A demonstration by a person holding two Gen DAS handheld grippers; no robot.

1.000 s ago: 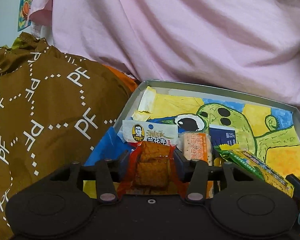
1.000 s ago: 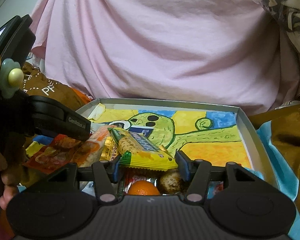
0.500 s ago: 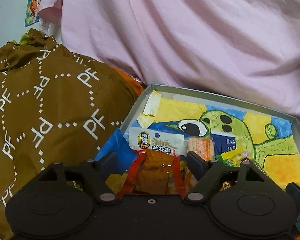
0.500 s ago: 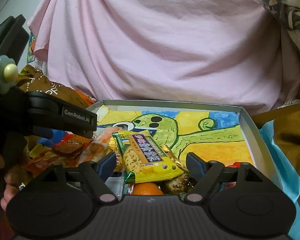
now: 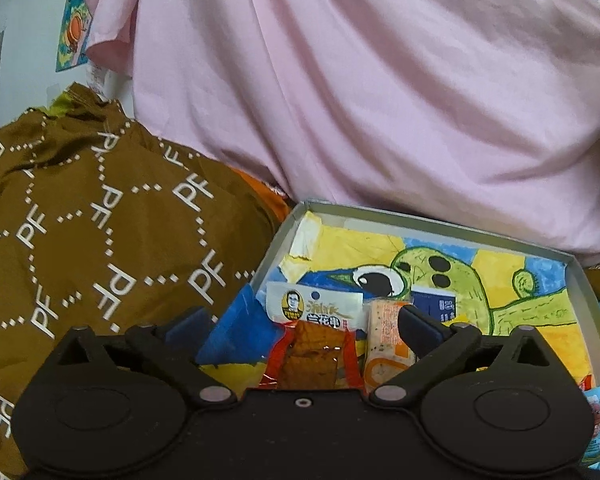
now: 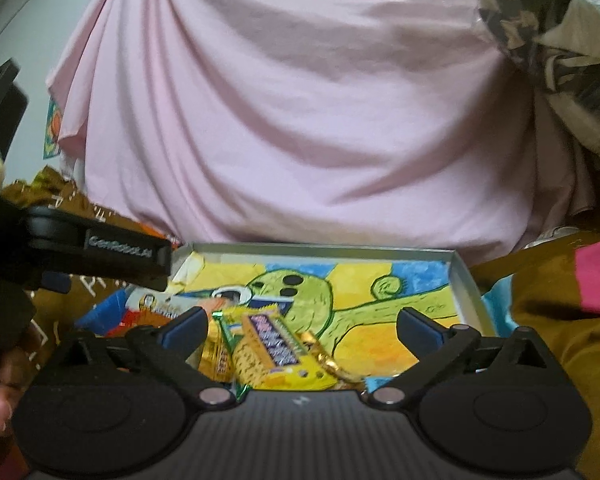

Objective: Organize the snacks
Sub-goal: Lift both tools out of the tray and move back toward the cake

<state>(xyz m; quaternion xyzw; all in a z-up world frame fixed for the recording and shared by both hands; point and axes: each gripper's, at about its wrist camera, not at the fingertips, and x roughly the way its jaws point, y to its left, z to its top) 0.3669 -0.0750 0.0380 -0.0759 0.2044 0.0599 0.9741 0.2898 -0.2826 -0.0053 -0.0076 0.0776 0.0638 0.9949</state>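
Where pink cloth [image 5: 380, 100] drapes, shallow tray [image 5: 432, 222].

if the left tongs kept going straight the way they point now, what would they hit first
Probably the red-edged tofu snack packet, lying in the painted tray directly between the opening left tongs. No pad touches it. Depth is hard to judge.

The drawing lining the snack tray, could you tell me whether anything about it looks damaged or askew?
Yes: the drawing looks torn at the far left corner of the tray; ragged pale paper curls up there against the wall instead of lying flat.
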